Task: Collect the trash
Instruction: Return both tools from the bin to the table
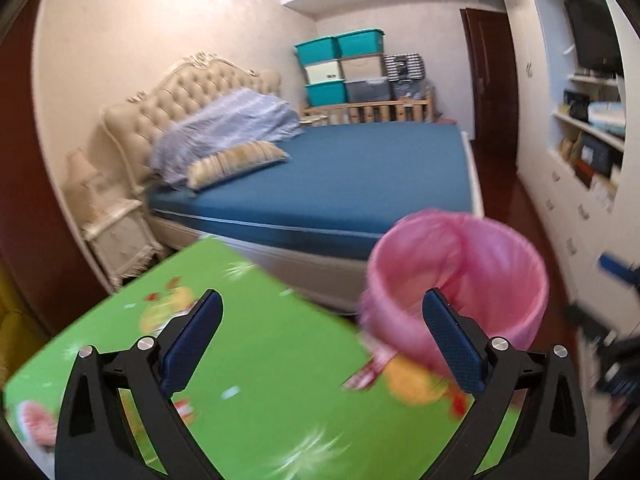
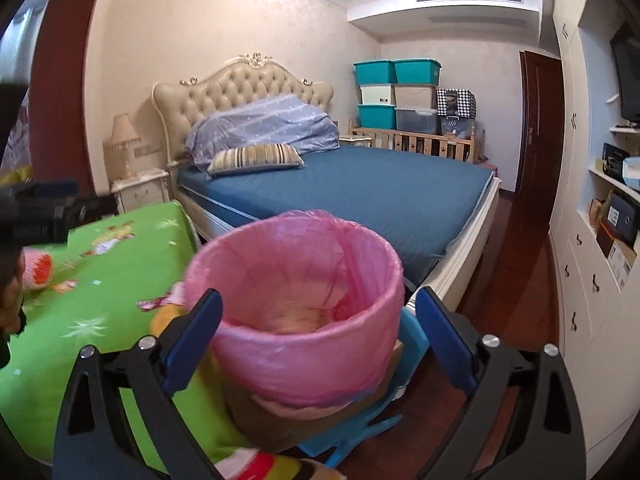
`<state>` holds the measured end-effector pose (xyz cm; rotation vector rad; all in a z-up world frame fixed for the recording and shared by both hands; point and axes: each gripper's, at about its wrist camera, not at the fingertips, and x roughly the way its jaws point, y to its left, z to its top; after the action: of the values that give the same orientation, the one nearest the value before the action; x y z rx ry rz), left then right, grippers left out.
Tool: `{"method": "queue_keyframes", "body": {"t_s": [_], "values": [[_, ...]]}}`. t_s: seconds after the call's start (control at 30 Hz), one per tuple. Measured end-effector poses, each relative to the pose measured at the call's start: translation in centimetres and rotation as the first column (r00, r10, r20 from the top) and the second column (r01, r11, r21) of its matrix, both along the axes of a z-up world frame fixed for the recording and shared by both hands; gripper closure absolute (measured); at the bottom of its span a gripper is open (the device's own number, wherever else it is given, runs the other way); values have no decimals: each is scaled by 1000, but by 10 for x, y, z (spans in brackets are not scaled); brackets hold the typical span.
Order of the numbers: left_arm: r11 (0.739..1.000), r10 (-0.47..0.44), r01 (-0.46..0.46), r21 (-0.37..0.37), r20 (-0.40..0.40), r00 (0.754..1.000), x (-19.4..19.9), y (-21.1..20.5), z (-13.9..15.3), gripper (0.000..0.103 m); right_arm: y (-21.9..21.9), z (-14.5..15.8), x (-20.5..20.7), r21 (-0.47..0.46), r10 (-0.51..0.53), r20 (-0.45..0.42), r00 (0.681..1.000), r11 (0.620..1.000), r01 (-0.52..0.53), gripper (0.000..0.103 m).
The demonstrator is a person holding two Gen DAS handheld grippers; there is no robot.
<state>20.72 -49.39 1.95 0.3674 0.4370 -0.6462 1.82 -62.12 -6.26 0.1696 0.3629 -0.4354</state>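
Observation:
A trash bin lined with a pink bag [image 2: 304, 320] stands on a blue stool [image 2: 360, 428] beside a table with a green cartoon cloth [image 2: 92, 304]. It also shows, blurred, in the left wrist view [image 1: 460, 280]. My right gripper [image 2: 320, 340] is open and empty, its jaws on either side of the bin's near rim. My left gripper [image 1: 322, 344] is open and empty above the green cloth [image 1: 248, 360], left of the bin. The bin holds something pale at the bottom, unclear what.
A bed with a blue sheet [image 2: 360, 192] lies behind the table and bin. A nightstand with a lamp [image 2: 138, 188] stands at its left. Cabinets and shelves [image 2: 592, 264] line the right wall. Storage boxes [image 2: 396, 96] are stacked at the back.

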Motion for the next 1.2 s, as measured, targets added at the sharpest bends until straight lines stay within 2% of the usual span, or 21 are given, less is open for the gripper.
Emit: {"method": "queue_keyframes", "body": {"t_s": [0.23,0.37,0.5,0.6,0.73,0.8,0.87,1.0,1.13,1.2], "values": [[999,33,-33,5,32,999,-48,113,5,6,61,8,-6,84,120,80,990,988,-126,7],[996,90,-91,10,44,995,-68,186,1,6,103,9,12,109,208,54,977,971,-213,7],[978,205,-204,-31,31,978,-84,275,-3,6,158,18,34,68,323,22,946,944,-323,7],[948,316,-315,-52,12,949,-93,339,-11,6,203,24,49,41,408,9,913,912,-408,7],[886,461,-460,-66,-5,888,-98,412,-23,6,258,27,70,36,491,-13,871,871,-491,7],[847,530,-529,-54,6,848,-97,444,-32,6,281,25,78,43,520,-27,854,854,-519,7],[821,571,-570,-42,5,821,-93,464,-38,6,304,22,89,39,548,-50,835,836,-547,7],[770,633,-635,-62,-46,773,-75,500,-50,6,344,22,107,16,601,-91,794,798,-603,7],[741,665,-669,-47,-78,743,-65,507,-64,6,372,22,125,5,631,-131,765,772,-636,7],[740,665,-671,-48,-98,740,-63,509,-66,6,384,21,134,6,638,-153,755,764,-645,7]]}}
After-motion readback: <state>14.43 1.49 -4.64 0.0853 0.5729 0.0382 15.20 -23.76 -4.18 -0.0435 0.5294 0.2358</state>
